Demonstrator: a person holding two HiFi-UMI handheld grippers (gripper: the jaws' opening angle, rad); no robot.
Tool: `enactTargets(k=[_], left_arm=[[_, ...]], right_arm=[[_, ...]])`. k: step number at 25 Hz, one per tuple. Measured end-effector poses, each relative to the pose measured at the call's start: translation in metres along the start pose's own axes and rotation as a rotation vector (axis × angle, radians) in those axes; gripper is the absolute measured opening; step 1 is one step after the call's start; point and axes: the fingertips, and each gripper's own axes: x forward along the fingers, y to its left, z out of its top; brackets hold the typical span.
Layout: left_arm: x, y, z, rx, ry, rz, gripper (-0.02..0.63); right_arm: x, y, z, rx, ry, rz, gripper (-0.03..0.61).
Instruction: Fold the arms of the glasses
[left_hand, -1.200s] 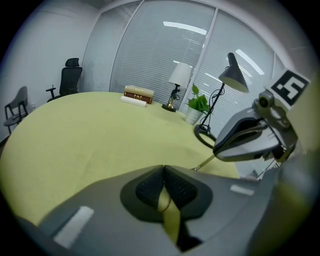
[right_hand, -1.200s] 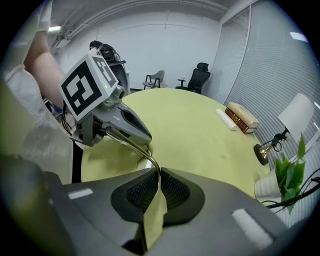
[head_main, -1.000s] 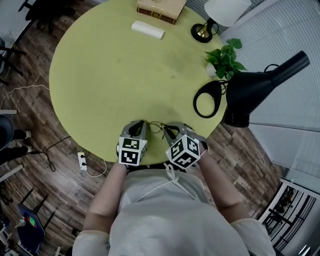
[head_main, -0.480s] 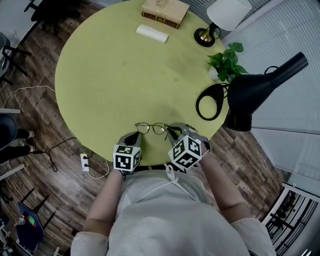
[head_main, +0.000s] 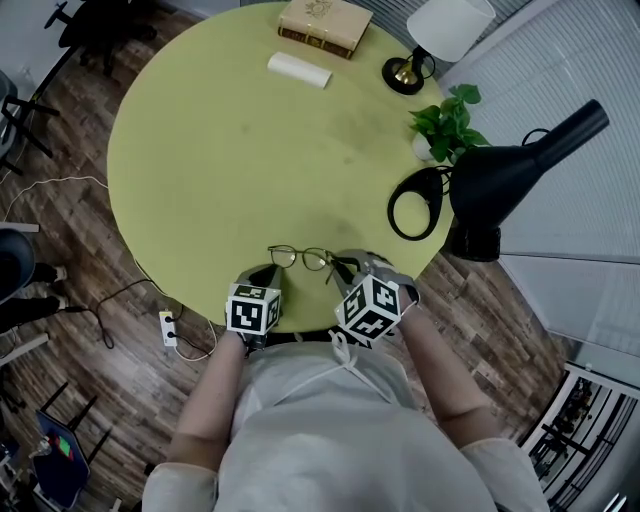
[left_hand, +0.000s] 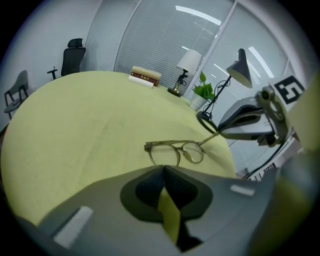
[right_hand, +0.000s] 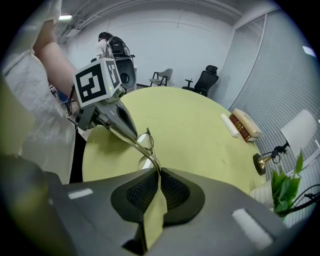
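Thin-rimmed round glasses rest on the yellow-green round table, close to its near edge. My right gripper is shut on the tip of the glasses' right arm, which runs straight into its jaws. That arm is swung out from the frame toward the right gripper. My left gripper sits just short of the glasses, its jaws shut with nothing between them. It also shows in the right gripper view. No left arm sticks out from the frame.
At the far edge lie a book and a white roll. A small lamp, a potted plant and a black desk lamp with a ring base stand at the right. A power strip lies on the floor.
My left gripper has drawn back from the glasses toward me and the table edge. The right gripper has kept its grip on the arm and stayed in place.
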Motion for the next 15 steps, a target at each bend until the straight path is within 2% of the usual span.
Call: enactTargets(k=[8,15], left_arm=[[0.001,0.0,0.0,-0.022,0.02,-0.009,0.006],[0.0,0.0,0.0,-0.039,0.015,-0.007,0.006]], right_arm=[[0.004,-0.006,0.011,-0.027,-0.011,-0.012,0.02],[0.018,-0.003,0.019,-0.078,0.02,0.023,0.025]])
